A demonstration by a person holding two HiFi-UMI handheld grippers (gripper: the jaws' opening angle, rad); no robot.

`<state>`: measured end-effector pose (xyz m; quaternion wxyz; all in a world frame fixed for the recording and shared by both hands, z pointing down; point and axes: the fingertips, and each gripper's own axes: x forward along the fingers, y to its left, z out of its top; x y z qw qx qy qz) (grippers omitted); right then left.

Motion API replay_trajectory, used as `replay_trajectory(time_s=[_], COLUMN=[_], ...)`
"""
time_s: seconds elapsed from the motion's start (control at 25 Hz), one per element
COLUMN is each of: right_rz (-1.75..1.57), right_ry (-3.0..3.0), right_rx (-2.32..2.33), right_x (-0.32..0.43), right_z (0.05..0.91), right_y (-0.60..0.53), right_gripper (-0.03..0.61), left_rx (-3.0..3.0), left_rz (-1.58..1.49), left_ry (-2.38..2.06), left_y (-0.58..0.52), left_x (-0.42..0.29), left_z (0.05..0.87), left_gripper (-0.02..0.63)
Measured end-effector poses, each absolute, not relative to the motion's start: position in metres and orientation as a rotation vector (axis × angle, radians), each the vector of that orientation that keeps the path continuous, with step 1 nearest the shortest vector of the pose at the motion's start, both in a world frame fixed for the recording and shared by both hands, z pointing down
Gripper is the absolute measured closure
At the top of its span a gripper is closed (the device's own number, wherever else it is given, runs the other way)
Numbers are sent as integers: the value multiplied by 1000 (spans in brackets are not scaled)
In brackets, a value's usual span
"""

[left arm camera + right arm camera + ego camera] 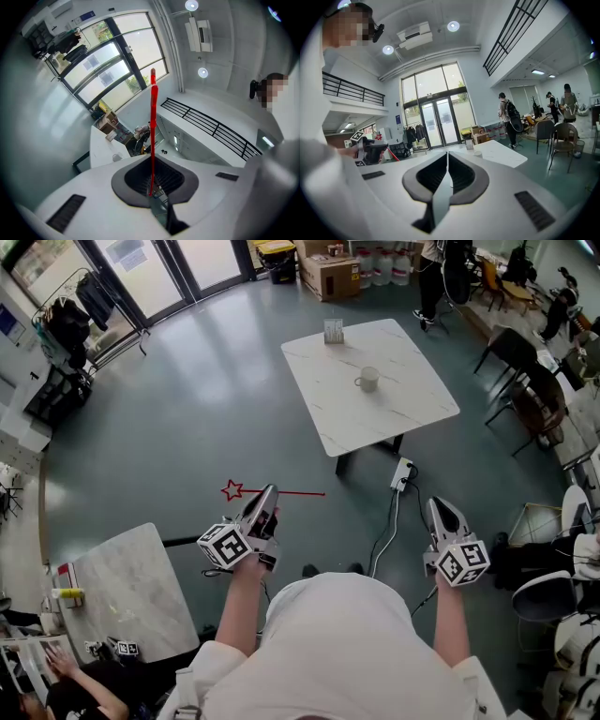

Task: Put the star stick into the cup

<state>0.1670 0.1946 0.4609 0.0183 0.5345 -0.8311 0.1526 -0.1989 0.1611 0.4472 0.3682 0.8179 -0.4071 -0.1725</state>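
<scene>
A thin red star stick (281, 492) lies crosswise in my left gripper (269, 493), which is shut on it. Its star end (232, 490) points left and the bare end points right. In the left gripper view the stick (152, 126) rises straight up from between the closed jaws. The white cup (367, 379) stands near the middle of the white marble table (412, 413) ahead, well beyond both grippers. It also shows small as the cup (117, 157) and the cup (477, 153). My right gripper (442, 509) is held low at the right, shut with nothing in it.
A small holder (334, 331) stands at the table's far edge. A power strip (401, 473) with cables lies on the floor by the table's foot. Another marble table (122, 587) is at lower left, chairs (525, 381) at right, a cardboard box (330, 276) at the back.
</scene>
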Motion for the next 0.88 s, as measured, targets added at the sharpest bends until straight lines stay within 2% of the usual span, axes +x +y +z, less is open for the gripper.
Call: replay_trajectory(time_s=[0.88], right_rz=[561], right_ry=[-2527], right_rx=[1695], right_x=[101], right_z=[478], right_y=[243], right_gripper=[548], left_rx=[2085], left_rz=[-446], left_ry=[-1003], left_y=[202], left_x=[-261], left_z=[465], left_gripper=[591])
